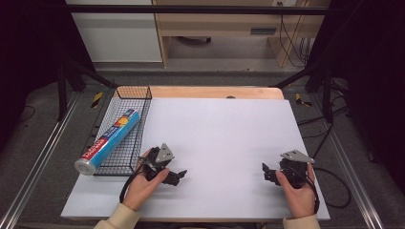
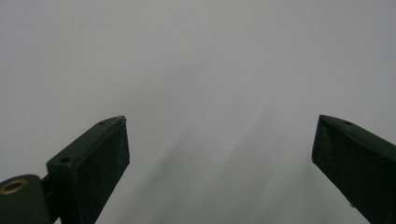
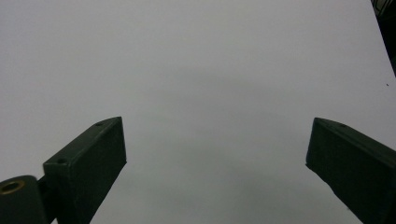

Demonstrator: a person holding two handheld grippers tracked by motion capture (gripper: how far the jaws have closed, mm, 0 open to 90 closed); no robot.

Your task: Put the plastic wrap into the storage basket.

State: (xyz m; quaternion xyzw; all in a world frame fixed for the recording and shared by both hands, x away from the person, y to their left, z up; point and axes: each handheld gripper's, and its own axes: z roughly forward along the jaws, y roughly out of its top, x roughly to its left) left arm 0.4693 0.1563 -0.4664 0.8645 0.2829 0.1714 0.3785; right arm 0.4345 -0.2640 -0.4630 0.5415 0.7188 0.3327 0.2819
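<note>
- Grippers: left gripper [image 1: 177, 177] and right gripper [image 1: 267, 171] rest low over the white counter [image 1: 219, 138], jaws spread wide, holding nothing.
- Blue tube [image 1: 109, 141] lies tilted across the wire basket [image 1: 125, 98], far left.

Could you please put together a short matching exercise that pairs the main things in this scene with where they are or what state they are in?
Things:
1. blue roll
2. wire basket
3. left claw
4. right claw

Places or states:
A. open, low over the white board near its right front
B. lying slantwise in the basket, its silver end sticking out over the near rim
C. at the table's left edge, beside the white board
D. open, low over the white board just right of the basket

Pairs: 1-B, 2-C, 3-D, 4-A
</note>
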